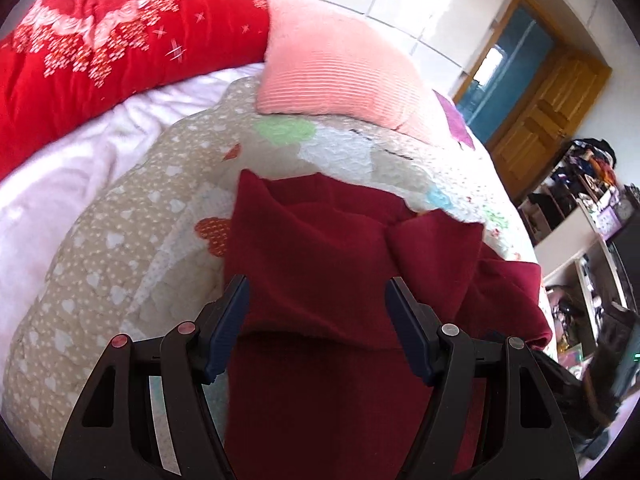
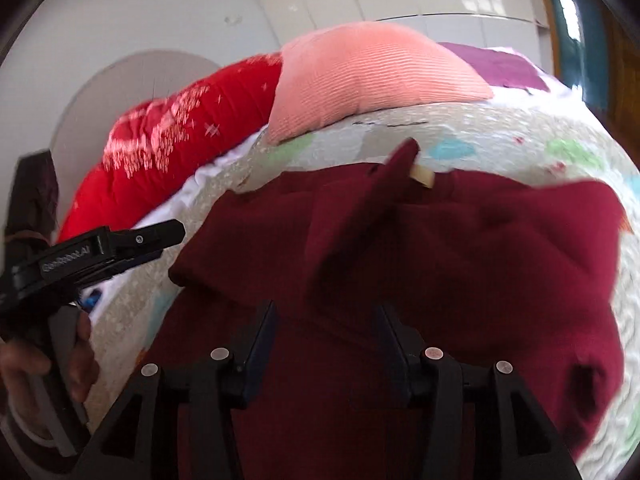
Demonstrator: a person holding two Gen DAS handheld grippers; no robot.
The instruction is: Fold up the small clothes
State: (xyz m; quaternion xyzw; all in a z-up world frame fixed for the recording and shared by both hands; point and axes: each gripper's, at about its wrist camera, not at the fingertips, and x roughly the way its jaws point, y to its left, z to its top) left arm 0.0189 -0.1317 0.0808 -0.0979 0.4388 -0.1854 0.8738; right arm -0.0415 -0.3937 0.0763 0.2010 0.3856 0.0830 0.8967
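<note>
The left gripper (image 1: pixel 316 292) hangs over a dark red garment (image 1: pixel 320 248), its jaws spread wide with cloth below them and nothing pinched. The right gripper (image 2: pixel 326 316) hovers over the same garment (image 2: pixel 420 248), jaws partly apart and empty; that view is blurred. In the right wrist view the left gripper (image 2: pixel 152 240) also shows from the side, beyond the garment's left edge, with the person's hand (image 2: pixel 60 364) around its handle. The garment lies spread and partly folded on a patterned quilt (image 1: pixel 120 248), one flap turned over its middle and a pale label (image 2: pixel 422 176) showing at its far edge. Beyond the garment's far edge sits a pink pillow (image 1: pixel 340 72), with a red duvet (image 1: pixel 100 52) to the pillow's left. The garment looks like soft, light knit: limp, likely to sag and drag rather than hold shape, not slippery, not fragile. Best taken by pinching a corner or hem edge, one gripper on each, then lifting and laying it across.
</note>
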